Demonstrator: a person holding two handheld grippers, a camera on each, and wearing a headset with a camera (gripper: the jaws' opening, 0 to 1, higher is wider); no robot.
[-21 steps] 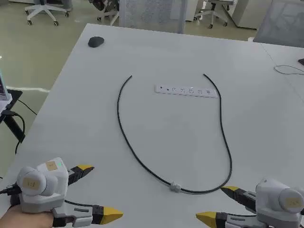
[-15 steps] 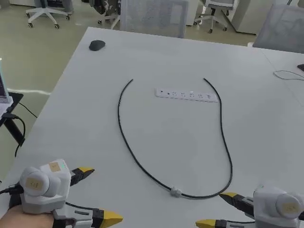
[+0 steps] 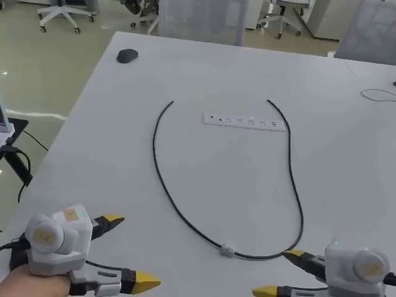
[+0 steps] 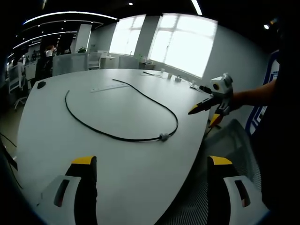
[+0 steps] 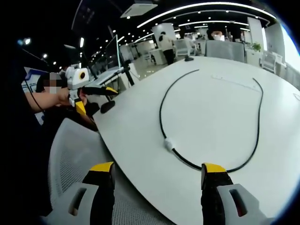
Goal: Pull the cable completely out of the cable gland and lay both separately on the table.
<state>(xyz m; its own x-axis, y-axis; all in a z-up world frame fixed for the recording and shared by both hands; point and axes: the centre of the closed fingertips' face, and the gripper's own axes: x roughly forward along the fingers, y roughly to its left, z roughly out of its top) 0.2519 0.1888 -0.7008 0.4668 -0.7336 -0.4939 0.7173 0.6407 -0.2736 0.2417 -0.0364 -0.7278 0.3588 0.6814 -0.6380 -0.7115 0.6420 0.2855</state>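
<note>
A long black cable (image 3: 157, 173) lies in a U on the white table (image 3: 80, 142), both ends pointing to the far side. A small white cable gland (image 3: 228, 250) sits on it at the bottom of the U, also seen as gland (image 4: 163, 137) and gland (image 5: 168, 143). My left gripper (image 3: 131, 250) is open at the near left edge, well left of the gland. My right gripper (image 3: 278, 272) is open at the near right edge, just right of the gland. Neither touches the cable. Own jaws stand wide apart at left gripper (image 4: 152, 161) and right gripper (image 5: 158, 168).
A white power strip (image 3: 244, 121) lies across the table between the cable's two ends. A black mouse (image 3: 127, 55) rests at the far left corner. A thin cord (image 3: 377, 94) lies at the right edge. Office chairs stand beyond the table.
The head camera has shifted a little. The cable and gland lie as before, and both grippers stay open near the front edge.
</note>
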